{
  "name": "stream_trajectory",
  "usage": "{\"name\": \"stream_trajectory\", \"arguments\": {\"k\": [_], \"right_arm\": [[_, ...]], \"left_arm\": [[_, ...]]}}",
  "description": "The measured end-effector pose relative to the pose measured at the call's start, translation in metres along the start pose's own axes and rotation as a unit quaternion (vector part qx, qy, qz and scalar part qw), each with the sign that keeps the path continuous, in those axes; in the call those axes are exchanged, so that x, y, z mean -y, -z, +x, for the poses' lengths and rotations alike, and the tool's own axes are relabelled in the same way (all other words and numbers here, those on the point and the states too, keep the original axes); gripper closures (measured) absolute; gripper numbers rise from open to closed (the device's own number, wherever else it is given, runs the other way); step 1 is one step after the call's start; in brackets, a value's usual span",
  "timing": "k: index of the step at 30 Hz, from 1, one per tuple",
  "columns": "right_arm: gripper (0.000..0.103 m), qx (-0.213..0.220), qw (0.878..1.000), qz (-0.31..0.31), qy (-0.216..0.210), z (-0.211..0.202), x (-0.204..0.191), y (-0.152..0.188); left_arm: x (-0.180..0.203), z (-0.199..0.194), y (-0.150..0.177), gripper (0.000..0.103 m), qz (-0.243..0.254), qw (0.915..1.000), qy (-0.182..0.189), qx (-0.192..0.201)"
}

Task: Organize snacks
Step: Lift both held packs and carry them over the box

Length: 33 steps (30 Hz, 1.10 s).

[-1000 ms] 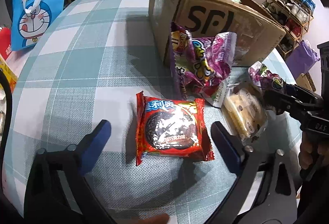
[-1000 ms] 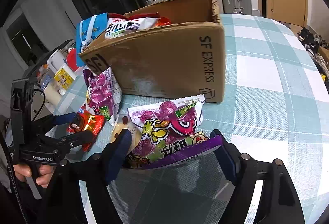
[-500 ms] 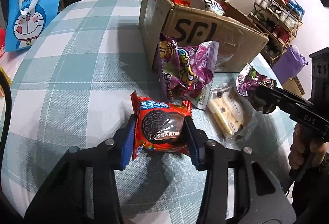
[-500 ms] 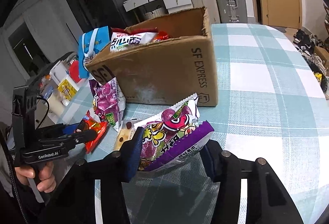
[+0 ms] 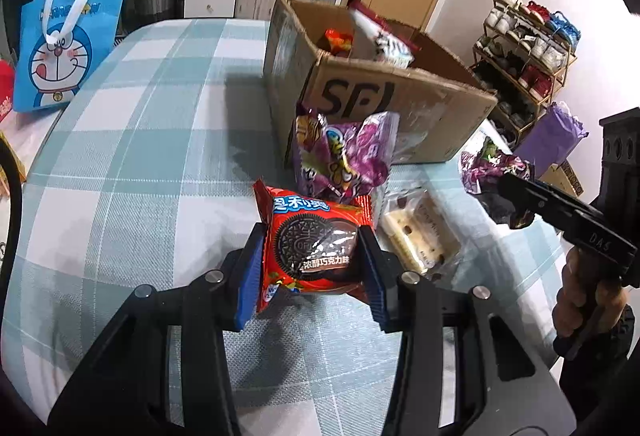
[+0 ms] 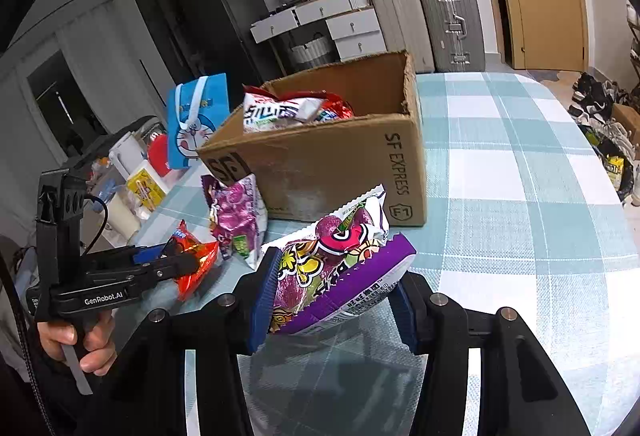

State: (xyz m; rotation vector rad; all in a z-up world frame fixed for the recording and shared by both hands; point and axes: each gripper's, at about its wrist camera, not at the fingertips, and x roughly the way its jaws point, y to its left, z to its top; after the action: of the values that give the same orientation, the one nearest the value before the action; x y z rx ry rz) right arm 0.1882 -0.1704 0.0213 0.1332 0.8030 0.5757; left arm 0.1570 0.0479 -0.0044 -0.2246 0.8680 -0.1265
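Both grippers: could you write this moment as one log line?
left gripper: shut on red cookie pack | right gripper: shut on purple snack bag

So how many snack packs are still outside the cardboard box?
4: red cookie pack in the left hand-held gripper, purple pack in the right hand-held gripper, another purple pack against the box, clear-wrapped cake on the table. Others may be hidden.

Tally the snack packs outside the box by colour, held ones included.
Red: 1, the Oreo pack, in the left tool.
Purple: 2, one held pack in the right tool, one leaning pack against the cardboard box.
Clear: 1, the cake pack.
Total: 4
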Motion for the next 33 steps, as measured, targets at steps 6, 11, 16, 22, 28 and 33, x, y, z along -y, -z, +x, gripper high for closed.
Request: {"name": "stream_trajectory", "arguments": {"k": [6,11,16,22,28,33], "right_arm": [[0.052,0.015,1.000,-0.004,-0.004,-0.012,-0.005,-0.004],[0.055,0.017,1.000,-0.018,-0.004,-0.012,-0.009,-0.007],[0.058,0.013,1.000,-0.008,-0.007,-0.009,-0.006,-0.002],[0.058,0.034,0.999,-0.007,-0.015,-0.023,-0.007,-0.006],[0.058,0.068,0.997,-0.007,-0.037,-0.041,-0.012,-0.019],[0.058,0.095,0.994,-0.017,-0.041,-0.051,-0.019,-0.034]], "left_arm": [[0.005,-0.021,-0.009,0.062,-0.002,0.9996,0.010,0.025],[0.010,-0.032,-0.016,0.062,0.002,0.9993,0.012,0.035],[0.012,-0.034,-0.018,0.062,0.001,0.9993,0.012,0.035],[0.010,-0.036,-0.025,0.062,-0.004,0.9988,0.016,0.045],[0.015,-0.045,-0.040,0.062,0.002,0.9979,0.020,0.062],[0.024,-0.049,-0.058,0.062,0.013,0.9966,0.021,0.078]]}}
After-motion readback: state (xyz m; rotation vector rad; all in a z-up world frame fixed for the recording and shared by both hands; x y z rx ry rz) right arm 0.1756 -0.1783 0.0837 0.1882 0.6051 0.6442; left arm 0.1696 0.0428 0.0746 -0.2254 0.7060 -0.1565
